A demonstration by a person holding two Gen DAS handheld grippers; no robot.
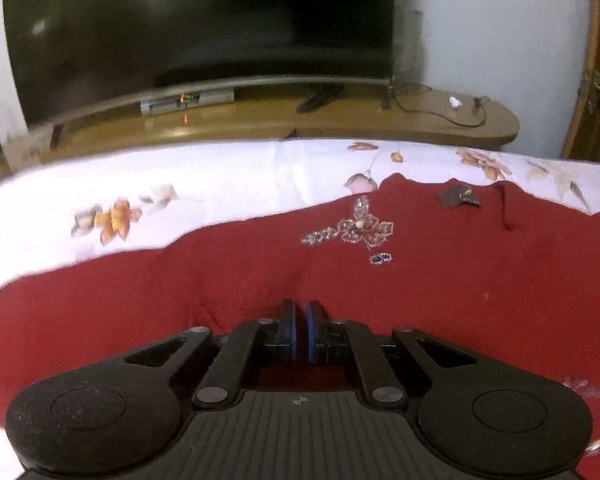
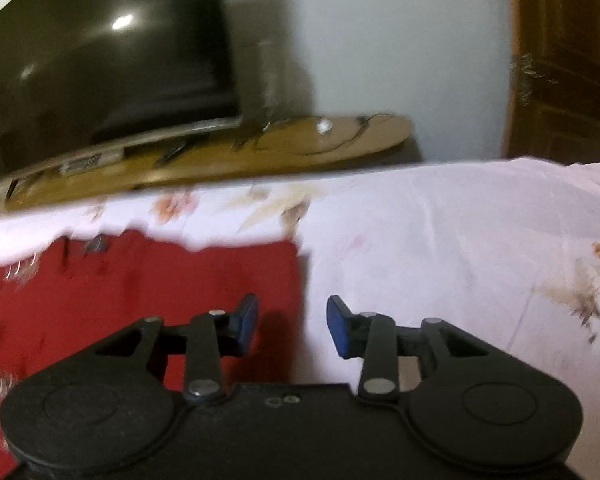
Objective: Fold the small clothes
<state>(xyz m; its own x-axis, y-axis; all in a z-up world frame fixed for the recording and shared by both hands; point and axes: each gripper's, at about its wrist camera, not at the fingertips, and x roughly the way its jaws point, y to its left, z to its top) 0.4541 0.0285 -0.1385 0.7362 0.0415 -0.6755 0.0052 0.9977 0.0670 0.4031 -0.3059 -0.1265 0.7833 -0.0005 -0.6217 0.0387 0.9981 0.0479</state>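
Red garment (image 1: 440,300) — spread flat on the floral bedsheet (image 1: 220,184), beaded flower motif (image 1: 364,230) at 12 o'clock from the left tongs (image 1: 300,334). Left tongs: pads together, pressed into a pucker of the cloth; whether cloth is pinched, cannot tell. Right tongs (image 2: 292,328): parted, empty, straddling the garment's right edge. Handling, judged: light, limp, snag-prone beading — grip plain hem or corners.

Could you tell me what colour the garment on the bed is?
Dark red garment with a silvery beaded flower, clearest in the left wrist view.
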